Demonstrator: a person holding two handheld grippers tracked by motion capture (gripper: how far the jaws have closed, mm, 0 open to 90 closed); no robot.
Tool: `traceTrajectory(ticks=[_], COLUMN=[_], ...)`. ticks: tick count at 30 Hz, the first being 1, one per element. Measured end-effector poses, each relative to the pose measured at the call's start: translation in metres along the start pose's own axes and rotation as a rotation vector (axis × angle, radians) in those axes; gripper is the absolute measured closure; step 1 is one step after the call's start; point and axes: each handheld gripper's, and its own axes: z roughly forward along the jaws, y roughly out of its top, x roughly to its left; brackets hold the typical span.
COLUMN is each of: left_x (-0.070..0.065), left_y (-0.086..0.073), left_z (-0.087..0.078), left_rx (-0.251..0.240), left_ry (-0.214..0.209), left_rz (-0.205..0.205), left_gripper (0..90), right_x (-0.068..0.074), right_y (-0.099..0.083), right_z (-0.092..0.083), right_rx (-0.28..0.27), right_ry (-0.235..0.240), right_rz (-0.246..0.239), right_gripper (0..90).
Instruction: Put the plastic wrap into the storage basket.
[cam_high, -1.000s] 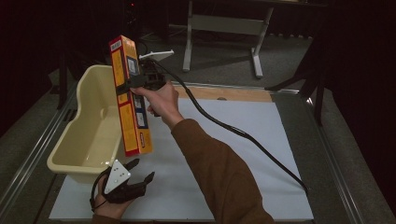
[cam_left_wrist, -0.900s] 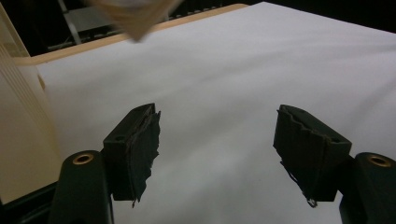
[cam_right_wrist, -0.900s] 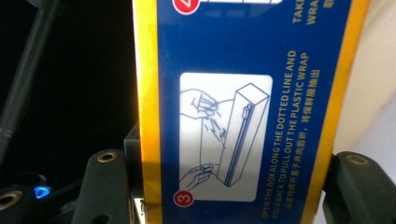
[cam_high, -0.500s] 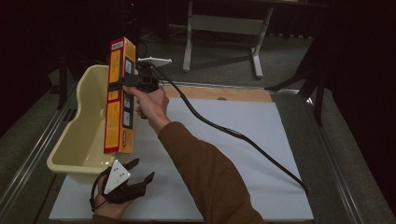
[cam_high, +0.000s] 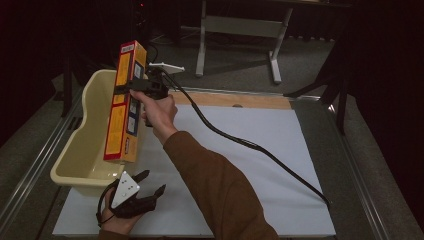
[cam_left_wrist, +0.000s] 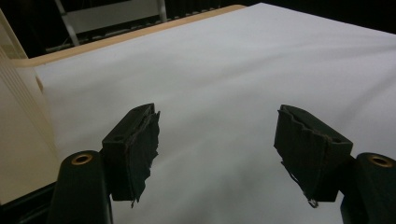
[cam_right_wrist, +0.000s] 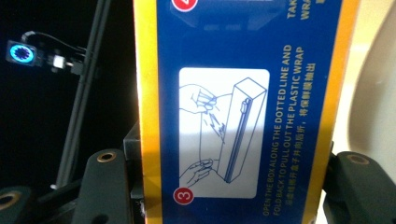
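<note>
Across the surface (cam_high: 260, 150) lies a white sheet, with a strip of pale wood showing along its far edge. Beyond that the room is dark; I make out the grey legs of a stand (cam_high: 240, 30) on the floor and, in the right gripper view, a small blue ring light (cam_right_wrist: 19, 52), though what it belongs to I cannot tell. At the surface's left side sits a cream plastic tub (cam_high: 85, 150).

My right tongs (cam_high: 131, 87) are clamped across a long, narrow plastic-wrap box (cam_high: 122, 105), holding it nearly upright, tilted slightly, with its lower end down inside the tub. Its wide face is yellow and red, its narrow side blue. Up close, the blue panel (cam_right_wrist: 243, 112) carries a white instruction drawing numbered three and English and Chinese print about pulling out the wrap.

My left tongs (cam_high: 152, 184) rest low on the sheet just in front of the tub, spread apart with nothing between them.
</note>
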Motion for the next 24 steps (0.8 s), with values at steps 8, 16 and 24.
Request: traceTrajectory(ticks=[8,16,24], left_x=[0.000,0.000,0.000], left_y=[0.000,-0.001,-0.001], left_z=[0.000,0.000,-0.001], left_rx=[0.000,-0.002,-0.002], left_ry=[-0.002,-0.004,-0.002], left_rz=[-0.002,0.000,-0.006], left_gripper=[30.1,30.3,30.1], right_x=[-0.004,-0.012,-0.020], right_y=[-0.013,-0.027,-0.033], right_z=[0.015,0.031,0.041], right_rx=[-0.036,-0.029,-0.031], right_ry=[0.017,-0.010,-0.018], right_rz=[0.056,0.079,0.127], right_gripper=[39.2,39.1,39.0])
